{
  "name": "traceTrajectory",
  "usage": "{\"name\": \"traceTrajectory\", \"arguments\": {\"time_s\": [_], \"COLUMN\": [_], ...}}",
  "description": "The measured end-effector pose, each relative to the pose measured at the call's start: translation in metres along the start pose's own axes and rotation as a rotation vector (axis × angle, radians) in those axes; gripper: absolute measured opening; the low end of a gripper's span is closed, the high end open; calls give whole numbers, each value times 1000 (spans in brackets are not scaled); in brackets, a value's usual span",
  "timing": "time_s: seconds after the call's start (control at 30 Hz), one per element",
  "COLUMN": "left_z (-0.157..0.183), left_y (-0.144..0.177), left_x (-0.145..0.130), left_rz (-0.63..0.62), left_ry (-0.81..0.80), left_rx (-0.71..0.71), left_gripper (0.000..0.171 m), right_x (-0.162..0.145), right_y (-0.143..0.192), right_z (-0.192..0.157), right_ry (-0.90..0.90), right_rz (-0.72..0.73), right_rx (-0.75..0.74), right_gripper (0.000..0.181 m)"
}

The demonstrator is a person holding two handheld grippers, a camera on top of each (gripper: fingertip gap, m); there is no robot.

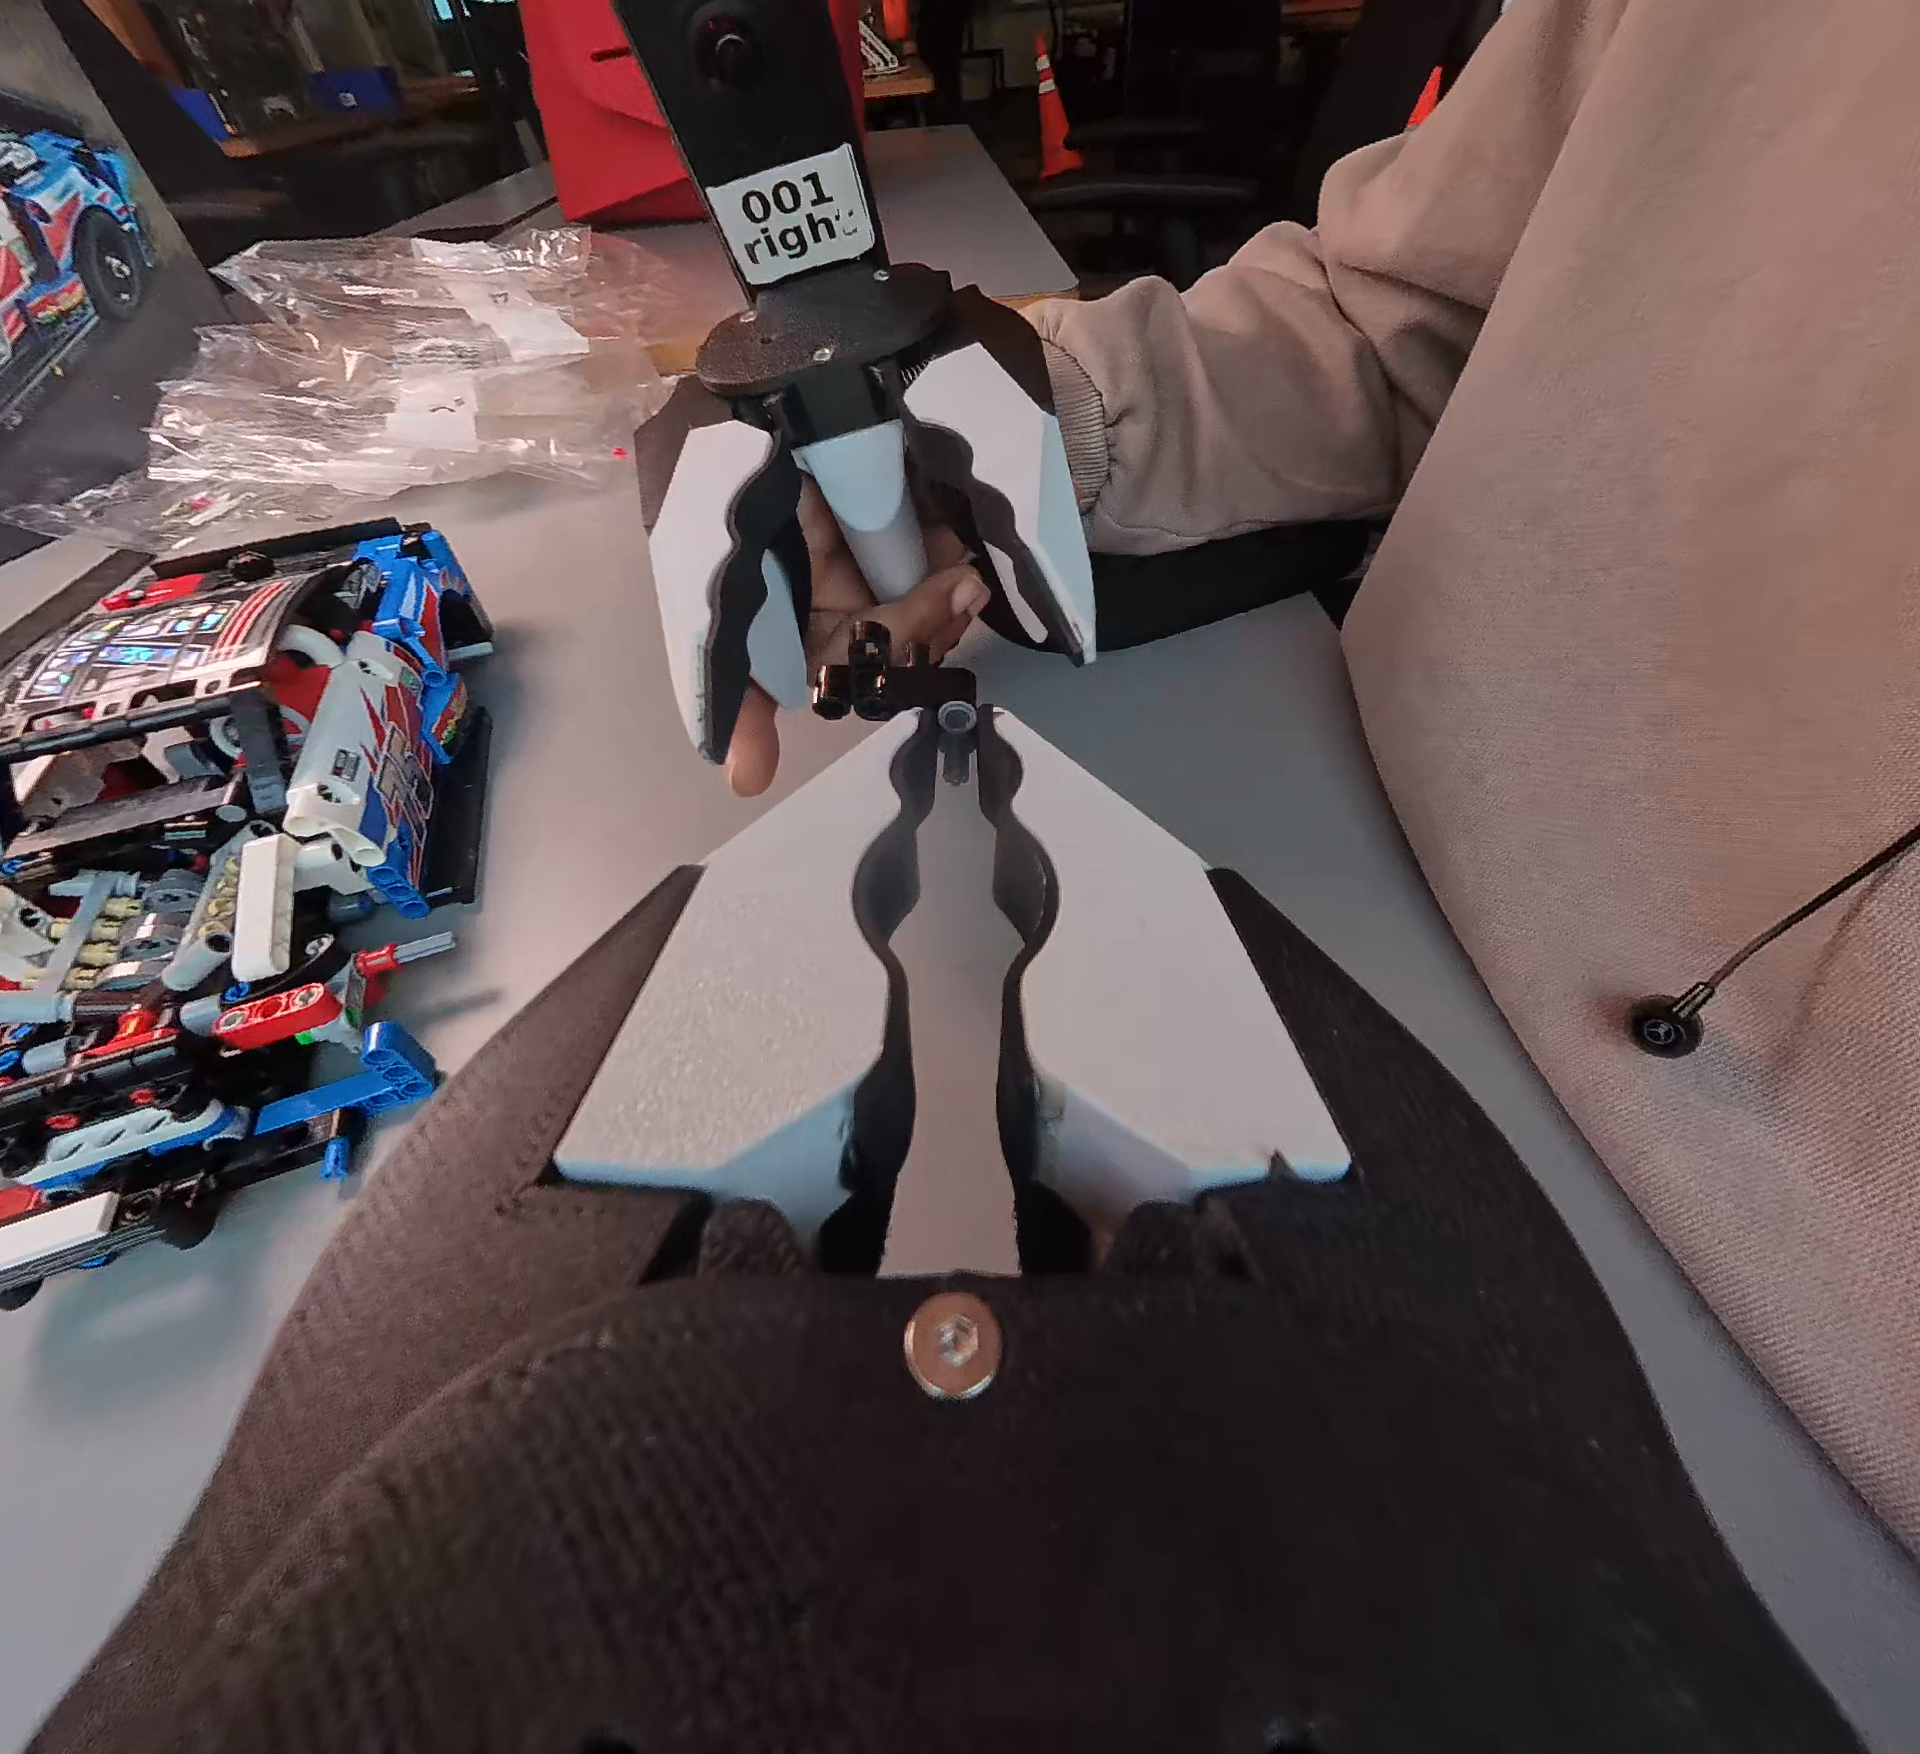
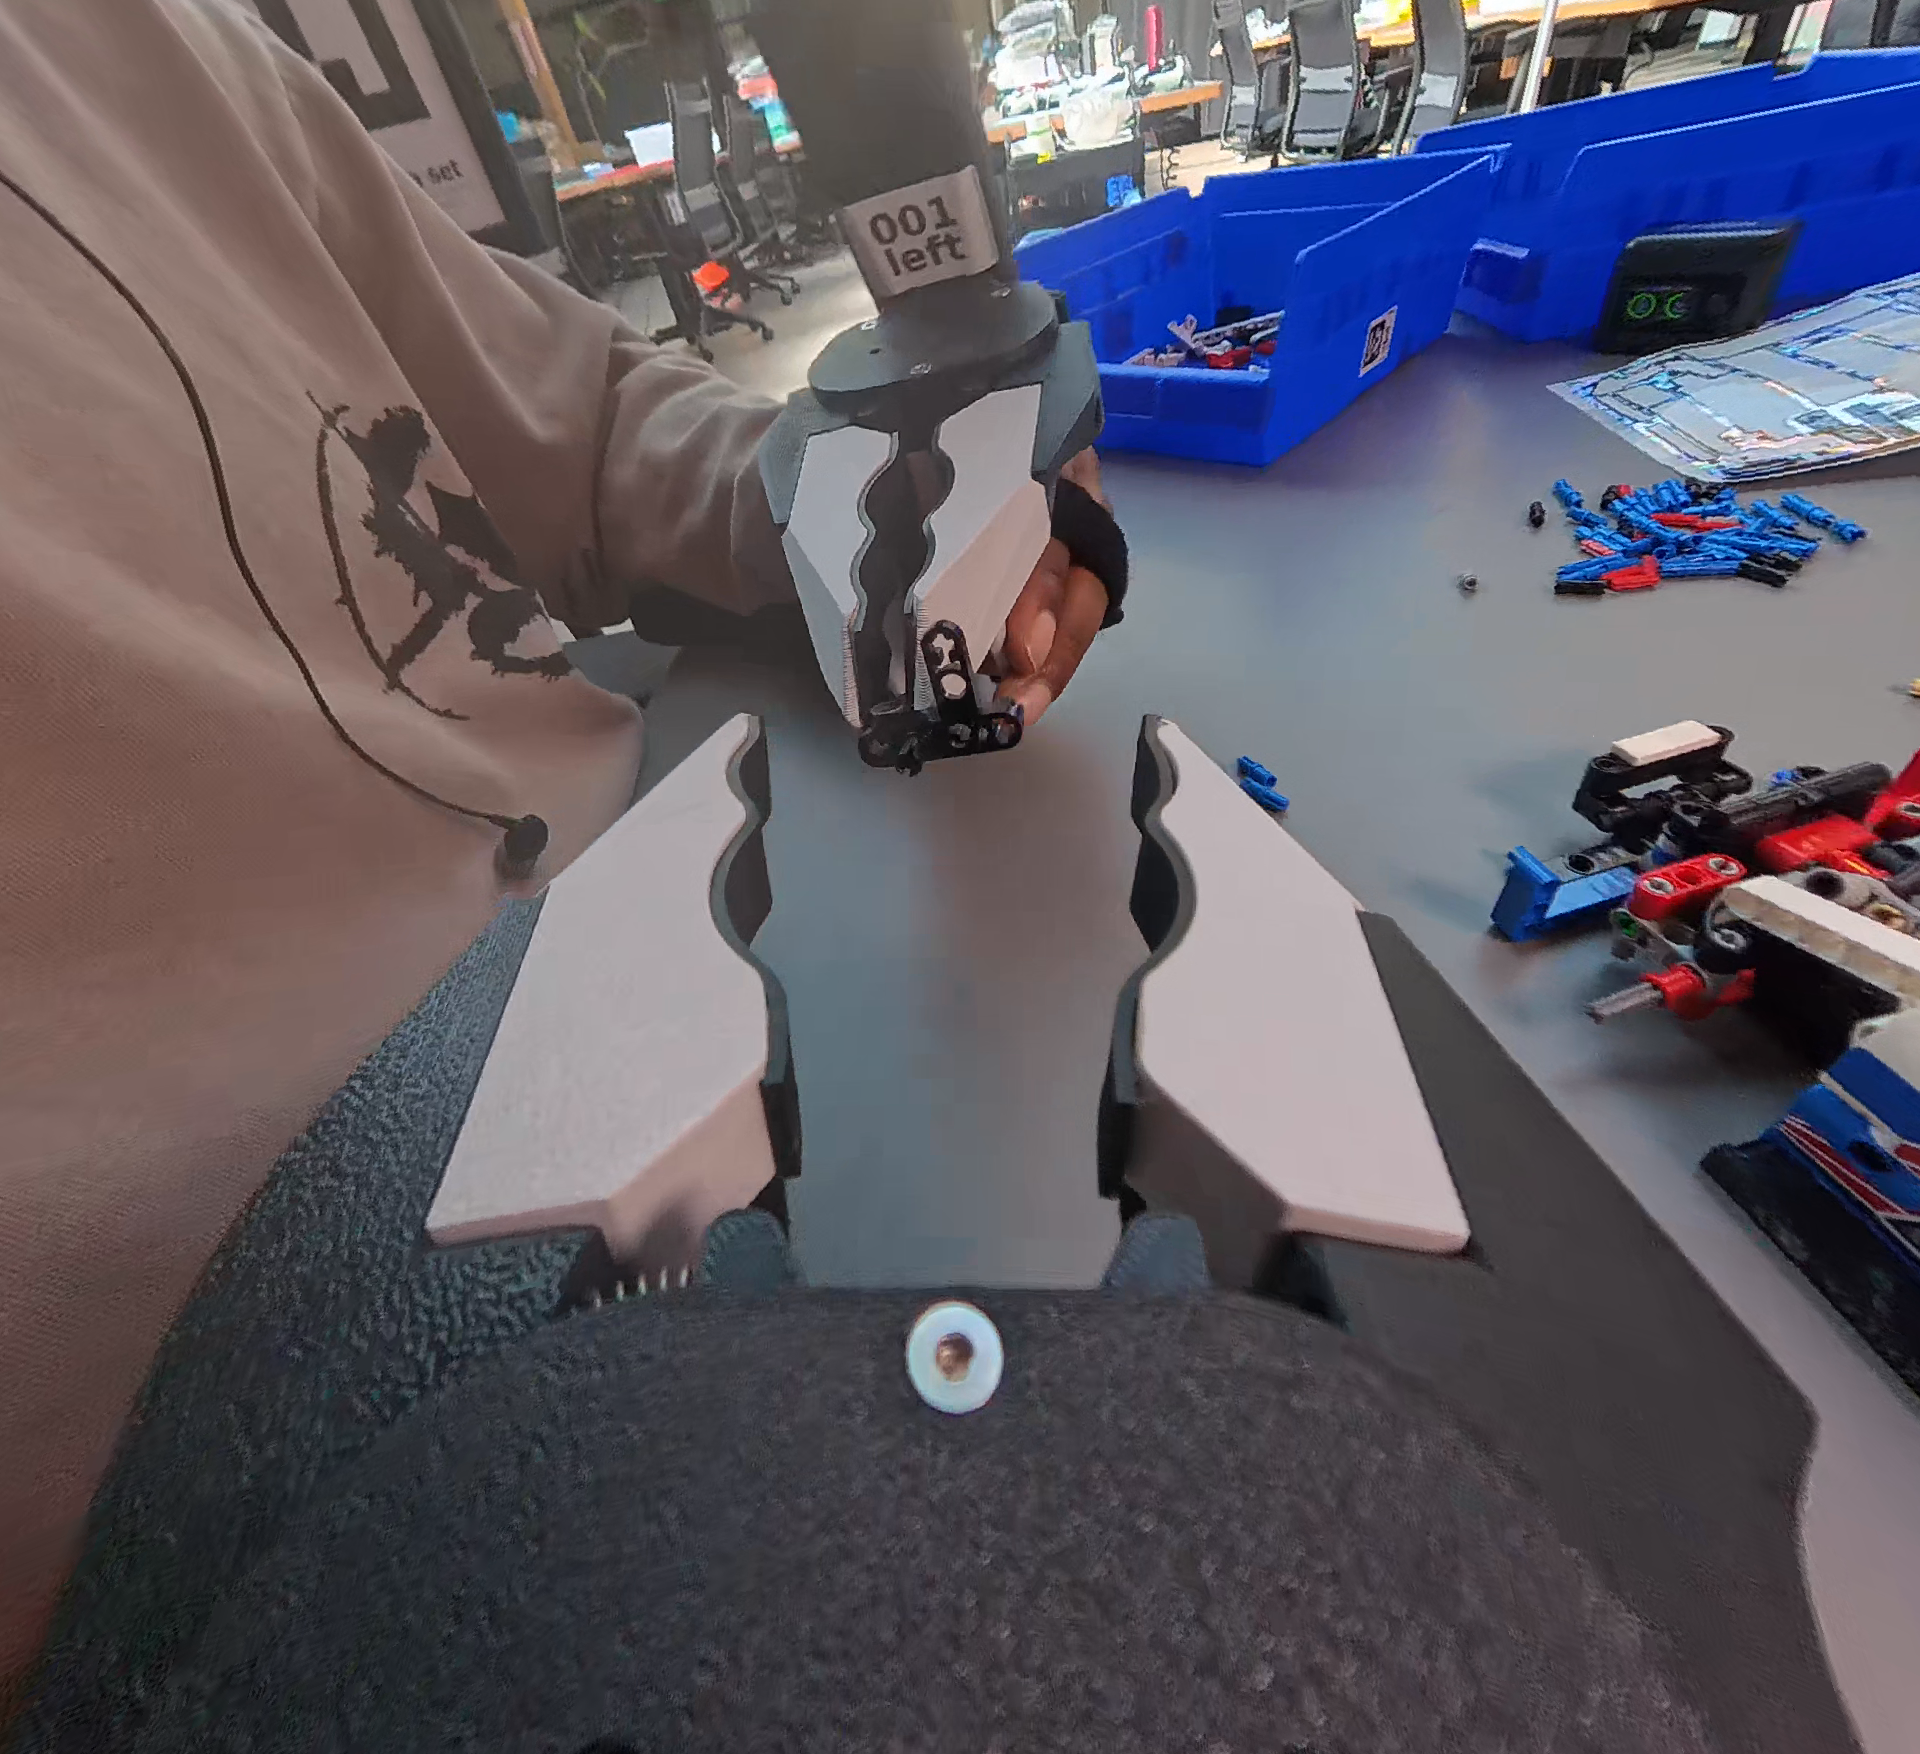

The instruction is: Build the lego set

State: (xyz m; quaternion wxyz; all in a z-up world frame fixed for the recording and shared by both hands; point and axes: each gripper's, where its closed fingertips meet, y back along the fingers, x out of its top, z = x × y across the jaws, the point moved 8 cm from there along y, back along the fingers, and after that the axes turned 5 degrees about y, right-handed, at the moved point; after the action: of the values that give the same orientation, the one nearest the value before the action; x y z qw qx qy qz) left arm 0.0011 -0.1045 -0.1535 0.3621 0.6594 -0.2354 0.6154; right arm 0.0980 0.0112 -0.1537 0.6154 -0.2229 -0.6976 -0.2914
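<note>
black and small, a lego piece point(image 2: 940, 702) of linked beams and pins is pinched at the fingertips of the left gripper point(image 1: 954, 717), held just above the grey counter point(image 1: 1195, 769); in the left wrist view the piece point(image 1: 883, 684) juts out leftward from the tips, a grey pin end showing between them; the right gripper point(image 2: 951, 738) is spread wide with nothing between its fingers, facing the left gripper and close to the piece; in the left wrist view the right gripper point(image 1: 894, 655) shows from the front, a bare hand point(image 1: 831, 603) behind it and a beige sleeve point(image 1: 1247, 416) leading back to the person's beige top; on the counter beside the grippers lies the partly built lego car point(image 1: 239, 842) in blue, red, white and black, open frame showing; beyond it are crumpled clear plastic bags point(image 1: 395, 374); in the right wrist view a heap of blue, red and black pins point(image 2: 1694, 535) lies well apart from the grippers, two blue pins point(image 2: 1262, 782) lie nearer, and a blue bin point(image 2: 1278, 322) with loose parts stands farther back beside a flat printed sheet point(image 2: 1766, 395).
</note>
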Motion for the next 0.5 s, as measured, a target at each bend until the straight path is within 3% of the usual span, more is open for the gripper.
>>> {"name": "traceTrajectory", "arguments": {"time_s": [0.07,0.23,0.5], "left_z": [2,6,-16], "left_y": [-2,-4,2], "left_x": [-1,-3,-11], "left_rz": [-7,-37,-120], "left_ry": [7,-6,39], "left_rx": [-17,-39,135], "left_gripper": [6,6,9], "right_x": [-3,-5,-8], "right_y": [-6,-11,-10], "right_z": [-6,-11,6], "right_ry": [35,67,77], "right_rz": [-41,-71,-132], "right_rx": [19,39,-144], "right_gripper": [66,34,30]}}
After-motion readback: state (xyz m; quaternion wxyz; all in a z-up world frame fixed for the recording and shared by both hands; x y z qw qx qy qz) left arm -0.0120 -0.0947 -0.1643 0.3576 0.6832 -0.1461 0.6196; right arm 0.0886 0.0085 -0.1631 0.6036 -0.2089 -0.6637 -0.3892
